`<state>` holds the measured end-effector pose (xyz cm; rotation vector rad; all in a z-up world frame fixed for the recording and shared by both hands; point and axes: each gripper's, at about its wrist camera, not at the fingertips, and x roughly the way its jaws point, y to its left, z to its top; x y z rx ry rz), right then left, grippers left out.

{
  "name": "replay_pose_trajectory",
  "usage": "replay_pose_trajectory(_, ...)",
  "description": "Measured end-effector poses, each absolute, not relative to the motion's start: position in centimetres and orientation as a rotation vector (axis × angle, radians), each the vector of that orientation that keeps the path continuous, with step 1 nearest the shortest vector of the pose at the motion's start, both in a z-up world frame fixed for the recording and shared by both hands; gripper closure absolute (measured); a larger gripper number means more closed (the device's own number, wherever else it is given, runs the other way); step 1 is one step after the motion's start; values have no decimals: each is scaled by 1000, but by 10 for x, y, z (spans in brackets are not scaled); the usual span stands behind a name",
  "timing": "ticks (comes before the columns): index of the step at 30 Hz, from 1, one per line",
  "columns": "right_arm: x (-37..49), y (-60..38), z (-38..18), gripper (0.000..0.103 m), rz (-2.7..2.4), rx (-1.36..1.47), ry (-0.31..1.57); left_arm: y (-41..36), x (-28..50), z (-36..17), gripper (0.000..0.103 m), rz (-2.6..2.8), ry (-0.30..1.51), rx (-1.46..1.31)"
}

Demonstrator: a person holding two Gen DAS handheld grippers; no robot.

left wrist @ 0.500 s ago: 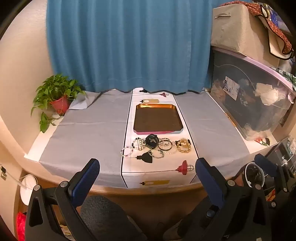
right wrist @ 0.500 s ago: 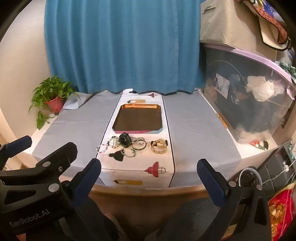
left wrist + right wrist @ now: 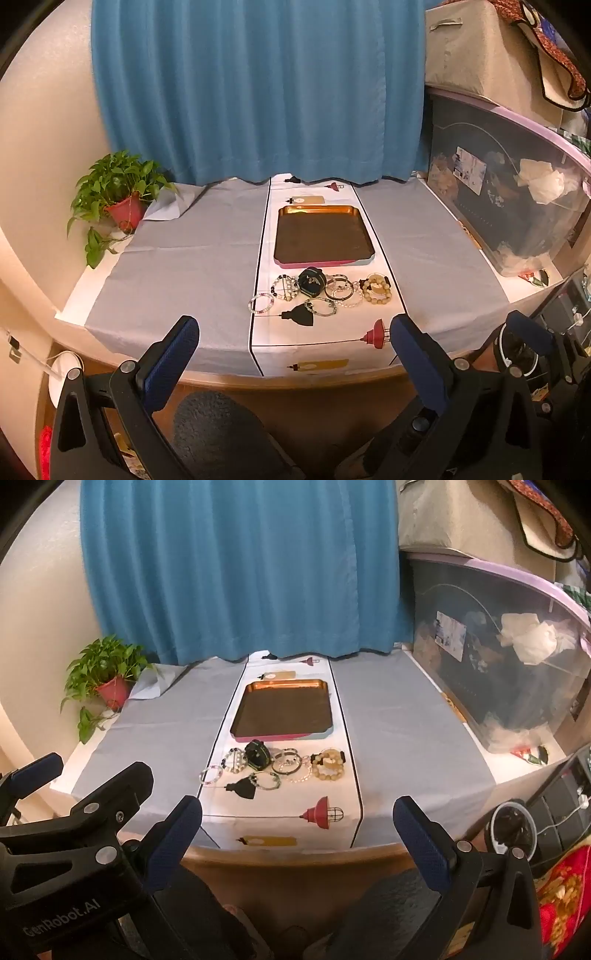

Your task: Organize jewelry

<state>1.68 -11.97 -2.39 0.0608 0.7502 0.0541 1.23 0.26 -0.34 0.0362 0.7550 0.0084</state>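
I am at the very start of the job. All the jewelry (image 3: 319, 293) lies in a little heap on the table (image 3: 192, 266), just on the near side of the tray (image 3: 322, 236), and the tray has nothing in it. From my left gripper (image 3: 295, 354) the heap sits at twelve o'clock, a little way off. From my right gripper (image 3: 297, 830) it sits at about eleven o'clock.

The jaws of both grippers stand as wide open as they go, and they hold nothing. Both hang in front of the table edge, well apart from the heap.

I think my next move is to reach one gripper forward and down to a single piece, like the tan bead bracelet (image 3: 376, 290) at the right end of the heap. The pieces touch and overlap, so I should pick an outer one first.

Nothing looks different from half a second ago. The heap, the tray and the plant (image 3: 118, 192) are all in the same spots.
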Motion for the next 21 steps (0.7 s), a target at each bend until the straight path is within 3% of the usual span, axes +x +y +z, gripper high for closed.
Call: replay_pose_trajectory(21, 19, -119, -28, 0, 59, 50, 755, 6, 13, -7, 0, 12, 763, 36)
